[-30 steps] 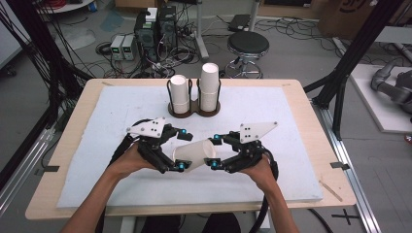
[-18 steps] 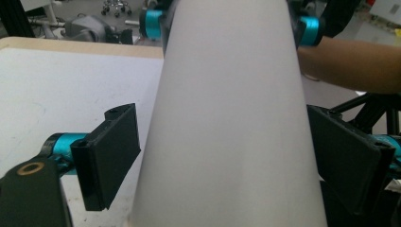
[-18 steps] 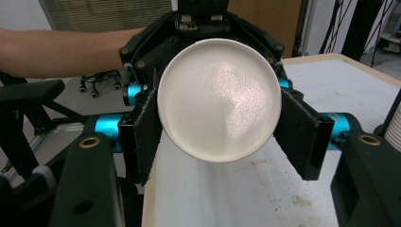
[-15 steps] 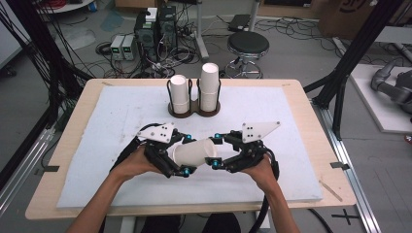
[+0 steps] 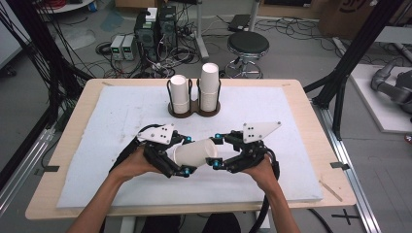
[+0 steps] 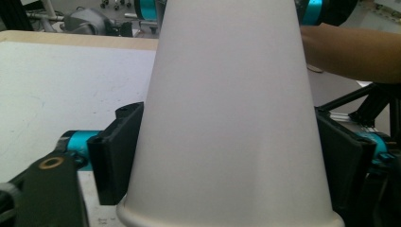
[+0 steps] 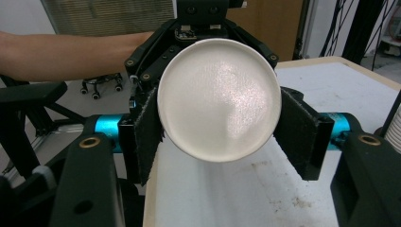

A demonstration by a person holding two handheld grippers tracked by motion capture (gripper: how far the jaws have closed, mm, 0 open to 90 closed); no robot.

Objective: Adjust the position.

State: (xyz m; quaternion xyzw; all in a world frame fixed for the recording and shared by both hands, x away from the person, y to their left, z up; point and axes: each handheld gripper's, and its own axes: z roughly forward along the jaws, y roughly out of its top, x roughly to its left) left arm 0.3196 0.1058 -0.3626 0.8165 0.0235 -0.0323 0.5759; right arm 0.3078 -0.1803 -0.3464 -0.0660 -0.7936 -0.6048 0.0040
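- Cables, computer boxes and a round stool (image 5: 248, 44) crowd the lab floor behind my wooden surface (image 5: 296, 87), which carries a white pad (image 5: 121, 111).
- At the far edge of the pad, a dark two-ring holder (image 5: 194, 109) keeps two stacks of white paper cups (image 5: 209, 87) upright, side by side.
- Above the near middle of the pad I hold one white paper cup (image 5: 193, 153) on its side, off the surface, between my two hands.
- My left tool (image 5: 179, 156) is clamped on the cup's wide end; in the left gripper view its black jaws press the wall on both sides just above the rim.
- My right tool (image 5: 216, 151) faces it from the other side. In the right gripper view its jaws stand apart, flanking the cup's round base (image 7: 219, 99) with a small gap on each side, not yet gripping.
- I judge this to be the hand-over step, the cup passing from left to right.
- Next, as I read it, the right tool must close squarely on the narrow end, gently enough not to crush the paper, before the left one lets go.
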